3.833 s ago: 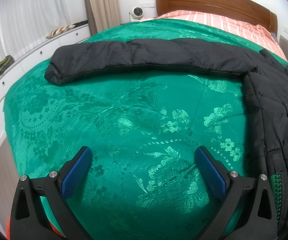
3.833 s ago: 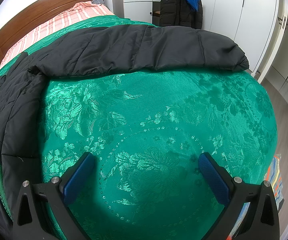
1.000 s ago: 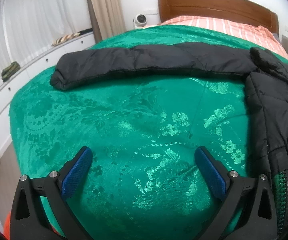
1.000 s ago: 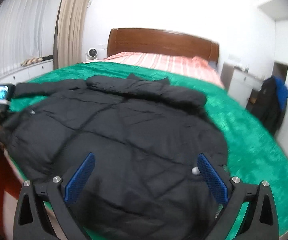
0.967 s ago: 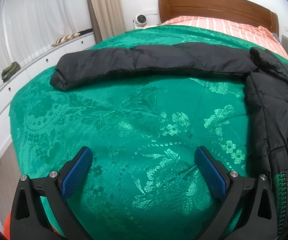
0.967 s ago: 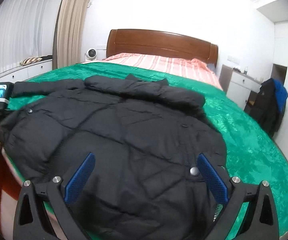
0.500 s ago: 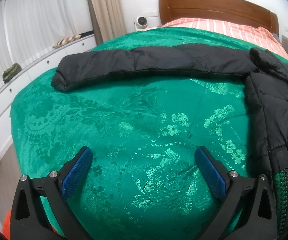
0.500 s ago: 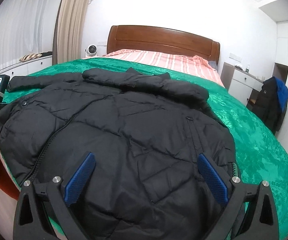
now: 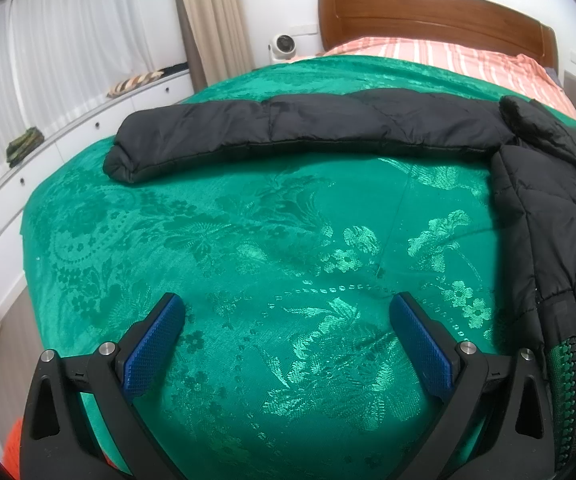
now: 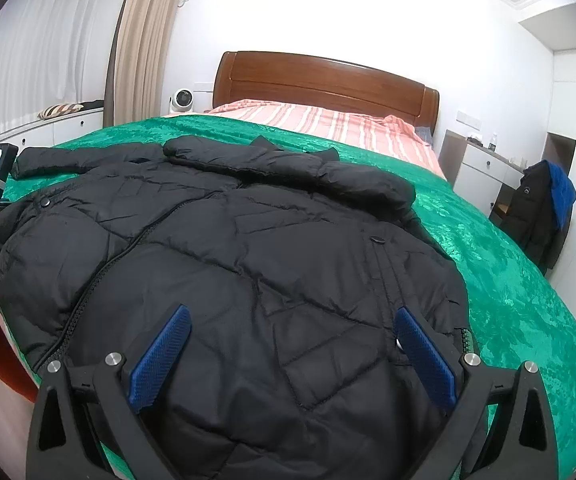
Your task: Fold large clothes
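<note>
My right gripper (image 10: pixel 290 344): jaws spread wide, nothing between the blue pads (image 10: pixel 159 354). It hovers over the lower front of the black puffer jacket (image 10: pixel 227 264), near the foot edge of the bed (image 10: pixel 528 320); whether the pads touch the fabric, I cannot tell.

My left gripper (image 9: pixel 288 338): jaws likewise released, empty, over bare green bedspread (image 9: pixel 227 240). The jacket's body (image 9: pixel 548 240) lies just beside my right-hand finger, its zipper teeth at the lower right of that view.

Jacket: spread front-up across the bed, zipper running up the left half, snap buttons visible. One sleeve (image 9: pixel 288 130) stretches straight out toward the bed's left edge; the other lies folded in over the upper chest area, below the collar.

Beyond: striped pink sheet (image 10: pixel 328 120) at the head end, wooden headboard (image 10: pixel 320 80), small white fan (image 10: pixel 181 100) beside it, curtains (image 10: pixel 139 40), and a dark coat with blue lining (image 10: pixel 544 208) hung by the cabinets at right.

Writing: a small white logo on the hung coat, too small to read. No legible labels on the jacket.
</note>
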